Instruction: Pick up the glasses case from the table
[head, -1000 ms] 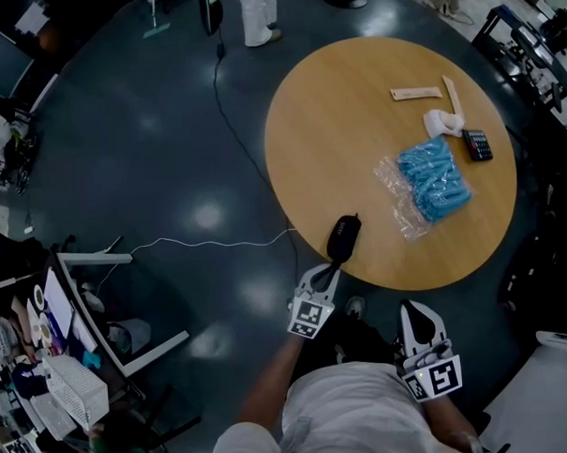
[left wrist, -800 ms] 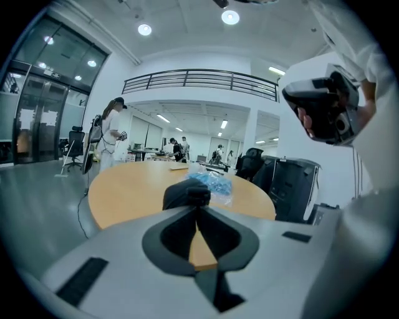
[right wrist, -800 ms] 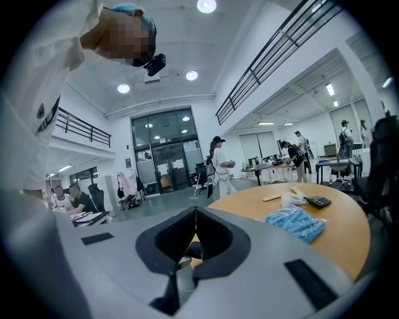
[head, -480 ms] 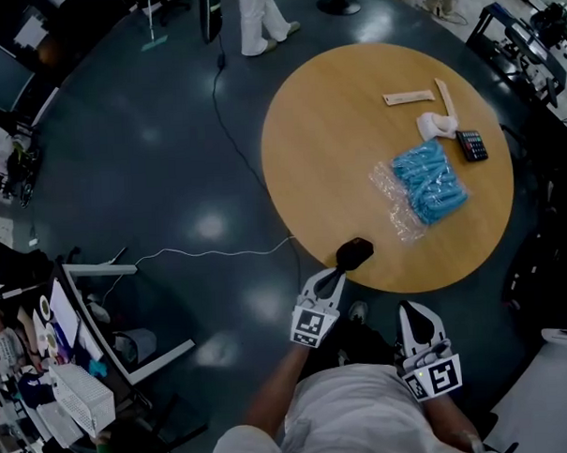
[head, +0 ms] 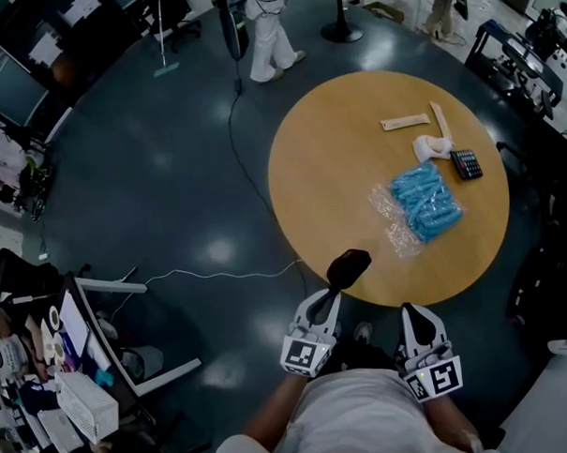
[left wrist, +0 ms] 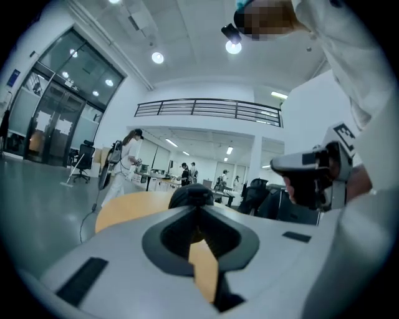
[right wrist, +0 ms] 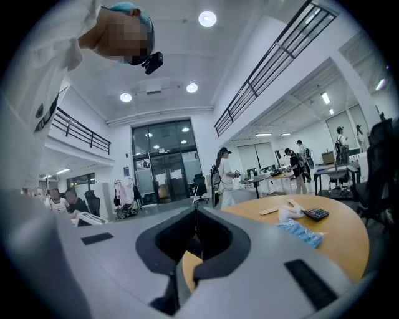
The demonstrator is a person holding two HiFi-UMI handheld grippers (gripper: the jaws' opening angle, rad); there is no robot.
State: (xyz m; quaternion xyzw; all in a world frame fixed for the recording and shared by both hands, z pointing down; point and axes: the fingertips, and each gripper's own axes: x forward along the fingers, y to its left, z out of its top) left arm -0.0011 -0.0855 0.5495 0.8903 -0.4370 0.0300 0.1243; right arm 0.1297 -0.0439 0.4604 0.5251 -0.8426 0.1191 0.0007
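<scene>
Glasses case [head: 348, 267] sits lower centre, by the tabletop [head: 336, 143] edge, left gripper [head: 332, 292] fingers clamped on its near end. Looks light, stiff, slick; I'd grab mid-body. Right gripper [head: 416, 316] fingers together, empty.

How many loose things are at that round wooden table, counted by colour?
Black: 2 (glasses case, calculator)
Blue: 1 (bagged blue bundle)
White: 1 (crumpled wad)
Tan: 2 (flat strips)
Total: 6
</scene>
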